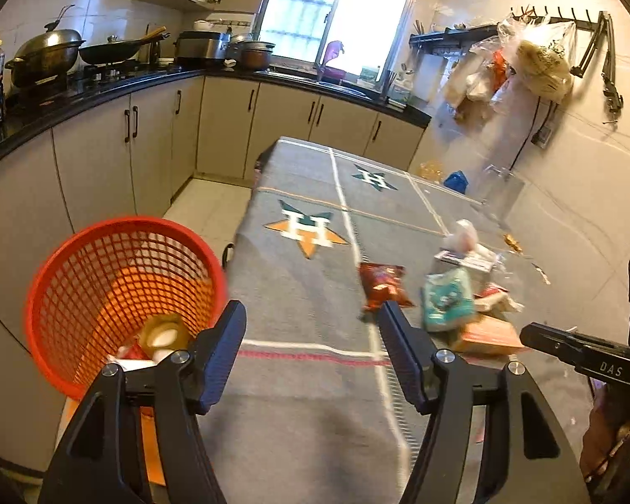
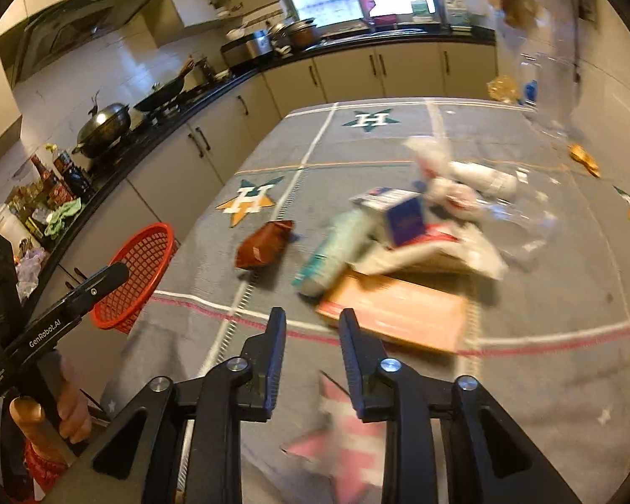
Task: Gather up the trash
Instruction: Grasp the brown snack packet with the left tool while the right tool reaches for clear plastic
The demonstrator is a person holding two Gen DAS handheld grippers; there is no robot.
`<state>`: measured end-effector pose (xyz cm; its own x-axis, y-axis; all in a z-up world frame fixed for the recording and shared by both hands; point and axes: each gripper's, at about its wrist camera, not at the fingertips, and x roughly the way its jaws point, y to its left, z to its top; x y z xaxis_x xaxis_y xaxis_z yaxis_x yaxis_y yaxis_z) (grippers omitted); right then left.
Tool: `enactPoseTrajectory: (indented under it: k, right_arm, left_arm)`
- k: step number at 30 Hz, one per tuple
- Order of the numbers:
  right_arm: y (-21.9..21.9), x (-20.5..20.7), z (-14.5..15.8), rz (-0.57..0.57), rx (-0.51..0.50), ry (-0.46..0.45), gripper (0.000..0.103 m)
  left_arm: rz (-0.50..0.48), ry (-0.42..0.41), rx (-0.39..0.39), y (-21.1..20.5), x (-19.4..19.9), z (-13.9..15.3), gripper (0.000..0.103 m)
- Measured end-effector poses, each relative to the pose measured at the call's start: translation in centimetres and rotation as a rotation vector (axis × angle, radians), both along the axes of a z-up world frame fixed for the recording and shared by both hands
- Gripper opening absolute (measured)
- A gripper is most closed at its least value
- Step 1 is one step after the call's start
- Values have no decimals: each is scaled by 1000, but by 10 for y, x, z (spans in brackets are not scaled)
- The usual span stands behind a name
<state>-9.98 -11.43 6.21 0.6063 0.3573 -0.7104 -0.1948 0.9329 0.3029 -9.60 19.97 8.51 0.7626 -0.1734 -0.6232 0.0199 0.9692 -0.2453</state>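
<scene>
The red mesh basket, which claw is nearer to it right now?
Left. The left claw sits right beside the red mesh basket, its near finger overlapping the rim. The right claw is farther along the table, by the trash pile.

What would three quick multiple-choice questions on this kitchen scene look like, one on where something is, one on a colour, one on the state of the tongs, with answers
1. Where does the basket stand?
A. On the counter
B. Beside the table's left edge
C. Under the window

2. What colour is the basket?
A. Red
B. Blue
C. White

3. How do the left tongs stand?
A. Shut on a snack bag
B. Shut on nothing
C. Open and empty

Answers:
1 B: the basket sits off the left edge of the table, below its top.
2 A: its mesh is red in both views.
3 C: the left tongs are spread with only cloth between them; the snack bag lies beyond.
</scene>
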Motion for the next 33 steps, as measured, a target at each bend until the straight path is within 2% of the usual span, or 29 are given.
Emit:
enactPoseTrajectory:
  k: [2,8,13,18,22,23,26,29,33]
  right_arm:
    - [-20,-6,1,-14,17,-8,40]
    - [-73,-13,-2,-39,95,-24,41]
    - [-115,-3,-10,-86,162,-18,42]
    - [-148,5,-18,-137,201,-3,42]
    - [-173,13,-19,-210,231,4,49]
    - [-180,17,-19,-230,243,6,49]
    - [-195,34,-19,-283,279,23,49]
    - [-205,57,-20,-320,317,49,49]
    - [-215,89,-19,-368,317,64,49]
  left_arm:
    - [14,20,-2,-12,2,-1,73]
    - [11,116,-2,-47,31,-8,73]
    - [3,173,69,-79,67,-17,74]
    - [11,242,123,-97,105,-39,73]
    - [14,261,144,-103,122,-53,73]
    - [11,264,148,-104,125,-55,72]
    - [-2,283,153,-107,130,-65,40]
    - [-10,265,186,-110,126,-66,37]
    - [-25,232,194,-111,116,-67,37]
